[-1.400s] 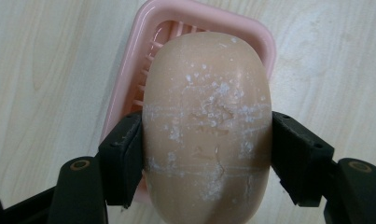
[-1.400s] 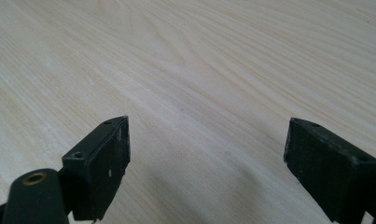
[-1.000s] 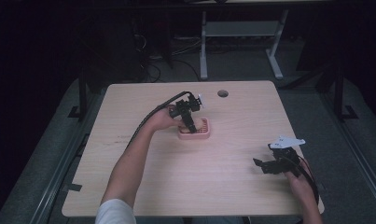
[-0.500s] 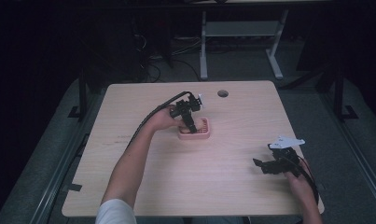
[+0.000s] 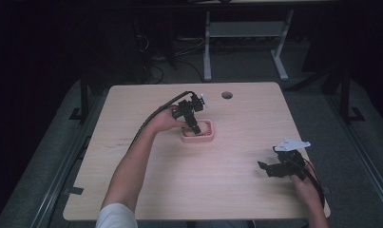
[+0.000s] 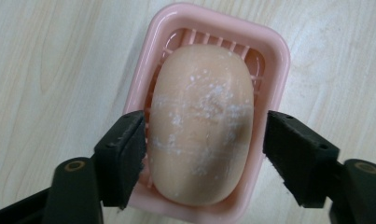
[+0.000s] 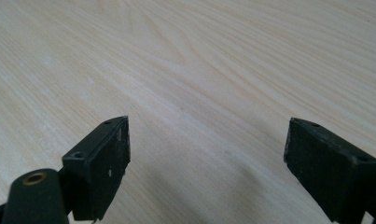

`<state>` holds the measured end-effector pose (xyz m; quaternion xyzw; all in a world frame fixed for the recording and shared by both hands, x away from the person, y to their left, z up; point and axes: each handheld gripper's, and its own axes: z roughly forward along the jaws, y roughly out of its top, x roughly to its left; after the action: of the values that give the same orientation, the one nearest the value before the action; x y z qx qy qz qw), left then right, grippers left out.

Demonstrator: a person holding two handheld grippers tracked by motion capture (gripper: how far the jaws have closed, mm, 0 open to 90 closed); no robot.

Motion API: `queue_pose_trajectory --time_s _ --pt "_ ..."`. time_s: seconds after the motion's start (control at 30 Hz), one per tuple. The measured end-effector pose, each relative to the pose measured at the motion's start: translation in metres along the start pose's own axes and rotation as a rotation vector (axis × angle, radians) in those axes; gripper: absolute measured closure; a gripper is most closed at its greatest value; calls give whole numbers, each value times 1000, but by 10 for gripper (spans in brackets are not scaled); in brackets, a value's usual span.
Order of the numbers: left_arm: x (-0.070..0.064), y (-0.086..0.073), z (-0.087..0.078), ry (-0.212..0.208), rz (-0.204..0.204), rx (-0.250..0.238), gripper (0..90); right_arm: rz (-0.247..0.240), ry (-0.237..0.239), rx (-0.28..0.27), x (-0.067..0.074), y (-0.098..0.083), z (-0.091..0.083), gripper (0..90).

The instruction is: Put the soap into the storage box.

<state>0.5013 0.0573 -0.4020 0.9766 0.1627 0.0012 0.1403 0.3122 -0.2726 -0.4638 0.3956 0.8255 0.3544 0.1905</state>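
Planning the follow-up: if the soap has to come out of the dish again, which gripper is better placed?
Left. The left gripper straddles the soap in the pink dish, jaws just opened; the right gripper sits far off, open.

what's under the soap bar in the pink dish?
The soap bar lies in the pink dish on a ribbed pink drain grid, seen past the far end of the bar. The rest of the grid and the dish floor are covered by the soap.

A person in a white short sleeve works two handheld black tongs, the left tongs trailing a black cable, the right tongs topped by a grey three-cornered plate, both with blocky black jaws.
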Motion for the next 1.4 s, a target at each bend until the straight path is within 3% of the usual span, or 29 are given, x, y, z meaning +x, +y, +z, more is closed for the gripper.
queue_pose_trajectory --time_s 0.17,0.63,1.4 --pt "-2 -3 -3 10 0 18 271 -8 -2 4 0 0 -1 139" --pt "-11 -7 -20 24 15 -10 267 -14 -4 6 2 1 0 139" --pt "-22 -15 -31 40 28 -35 264 -19 -4 13 4 2 1 139"
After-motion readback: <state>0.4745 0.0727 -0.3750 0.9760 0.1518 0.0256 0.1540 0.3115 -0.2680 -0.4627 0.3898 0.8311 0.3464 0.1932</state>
